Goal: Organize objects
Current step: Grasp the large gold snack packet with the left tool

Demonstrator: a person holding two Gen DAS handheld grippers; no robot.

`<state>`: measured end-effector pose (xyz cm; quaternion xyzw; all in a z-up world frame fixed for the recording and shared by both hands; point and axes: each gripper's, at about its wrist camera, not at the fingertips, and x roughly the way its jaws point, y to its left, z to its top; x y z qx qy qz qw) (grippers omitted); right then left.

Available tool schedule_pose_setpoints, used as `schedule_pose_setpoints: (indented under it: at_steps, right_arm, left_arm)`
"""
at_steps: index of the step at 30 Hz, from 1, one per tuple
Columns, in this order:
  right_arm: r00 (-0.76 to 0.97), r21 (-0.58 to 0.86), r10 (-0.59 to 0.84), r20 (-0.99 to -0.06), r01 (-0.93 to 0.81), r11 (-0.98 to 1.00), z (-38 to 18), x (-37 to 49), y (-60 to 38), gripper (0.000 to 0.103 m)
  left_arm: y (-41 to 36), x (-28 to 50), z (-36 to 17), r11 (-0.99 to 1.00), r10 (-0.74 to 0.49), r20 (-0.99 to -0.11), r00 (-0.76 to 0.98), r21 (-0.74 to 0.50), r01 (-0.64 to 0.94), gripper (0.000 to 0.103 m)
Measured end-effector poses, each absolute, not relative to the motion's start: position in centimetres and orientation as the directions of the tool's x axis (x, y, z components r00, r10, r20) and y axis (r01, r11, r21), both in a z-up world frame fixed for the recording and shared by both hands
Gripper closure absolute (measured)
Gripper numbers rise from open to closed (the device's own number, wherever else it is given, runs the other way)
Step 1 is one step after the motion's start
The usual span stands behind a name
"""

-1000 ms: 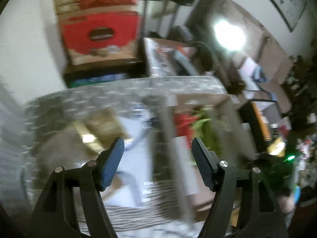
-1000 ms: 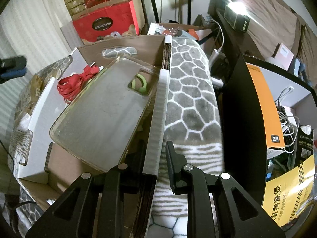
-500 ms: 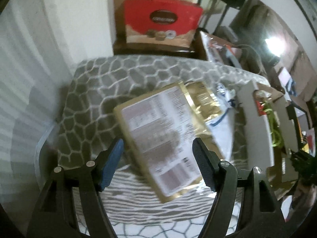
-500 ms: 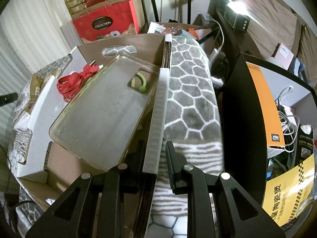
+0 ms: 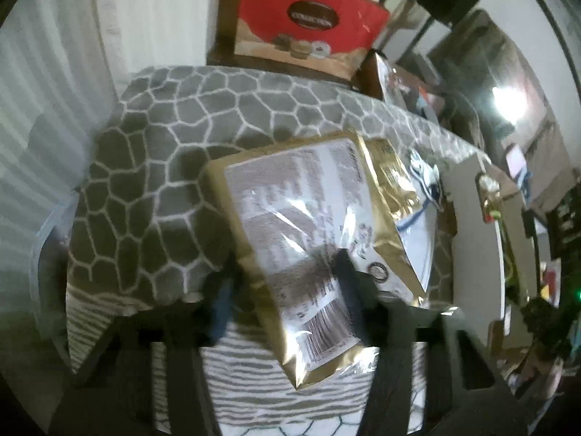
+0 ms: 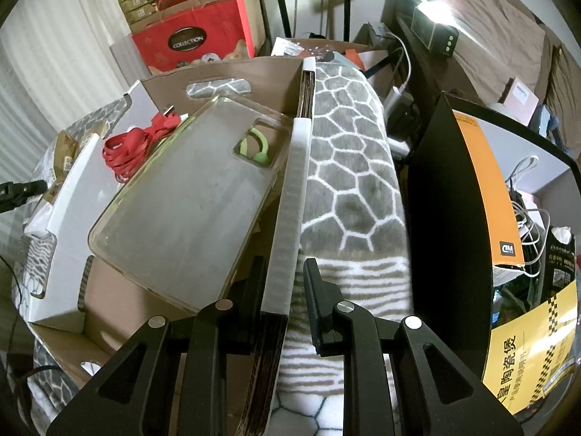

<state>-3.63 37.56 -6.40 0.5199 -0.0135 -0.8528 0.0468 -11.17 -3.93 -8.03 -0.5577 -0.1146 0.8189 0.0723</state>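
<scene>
A gold packet (image 5: pixel 301 247) with a white printed label lies on the grey honeycomb blanket (image 5: pixel 159 189). My left gripper (image 5: pixel 285 292) points down at it, blurred. Its jaws are closing with the packet's lower half between them. The right finger (image 5: pixel 348 283) overlaps the label. The left pad stands just off the packet's edge. In the right wrist view my right gripper (image 6: pixel 283 283) is shut on the white-edged wall (image 6: pixel 294 196) of a cardboard box. That box holds a clear phone case (image 6: pixel 189 196), a red cable (image 6: pixel 134 149) and a green ring (image 6: pixel 256 149).
A second gold packet (image 5: pixel 392 178) and a white sheet (image 5: pixel 421 232) lie right of the first. A red gift box (image 6: pixel 192 43) stands behind the blanket. A black and orange carton (image 6: pixel 472 189) stands right of the box. On the left the blanket drops off at its edge (image 5: pixel 76 254).
The left wrist view swung from the cardboard box to the gold packet and came down close over it. Its jaws have narrowed around the packet. The right gripper has not moved.
</scene>
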Motion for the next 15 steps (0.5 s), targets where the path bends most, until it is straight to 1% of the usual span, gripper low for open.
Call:
schedule_pose_setpoints:
  at_steps: [3,5,9,15]
  right_arm:
    - [-0.454,0.071,-0.094,-0.886,0.067,-0.995,-6.4,-3.6,37.5,0.084]
    - [-0.455,0.071,-0.094,-0.886,0.066,-0.995,-6.4,-3.6,37.5,0.084]
    - [-0.454,0.07,-0.093,-0.886,0.066,-0.995,-6.5,-3.6,37.5,0.084]
    - [-0.455,0.071,-0.093,-0.886,0.065,-0.995,-6.4,-3.7,37.5,0.084]
  left_arm:
    - [-5.1,-11.2,-7.8,-0.945,0.28,-0.88,-0.384,-0.323,0.05,0.086]
    - [-5.5,-11.2,-7.7,-0.941,0.288,-0.872,-0.395,-0.335,0.054,0.09]
    - [-5.6,-10.7,-6.6,-0.935,0.308,-0.852,-0.423,-0.353,0.031,0.093]
    - [-5.1,-10.5,-3.3,-0.917,0.364,-0.807,-0.465,-0.397,-0.028,0.095]
